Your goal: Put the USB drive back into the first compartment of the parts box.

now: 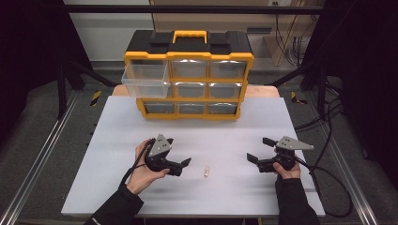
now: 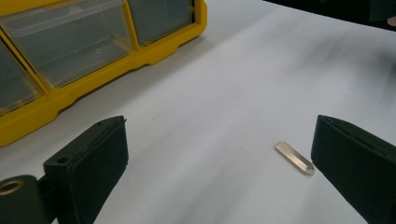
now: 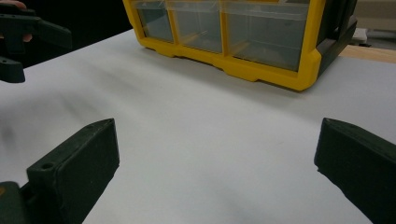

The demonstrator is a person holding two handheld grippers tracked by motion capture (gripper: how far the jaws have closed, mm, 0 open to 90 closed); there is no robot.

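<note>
The left gripper (image 1: 180, 164) hangs wide open, low over the white table (image 1: 117, 187), approaching a small metal piece (image 2: 295, 158), perhaps a flat pin, lying just inside its right-hand jaw. Next it must centre, then close. The right gripper (image 1: 257, 151), also wide, waits well apart.

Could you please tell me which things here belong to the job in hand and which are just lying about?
Job in hand: left gripper, open; small metal piece by its jaw; pulled-out clear drawer of the yellow organiser.

Lying about: right gripper, open; floor cables.
</note>
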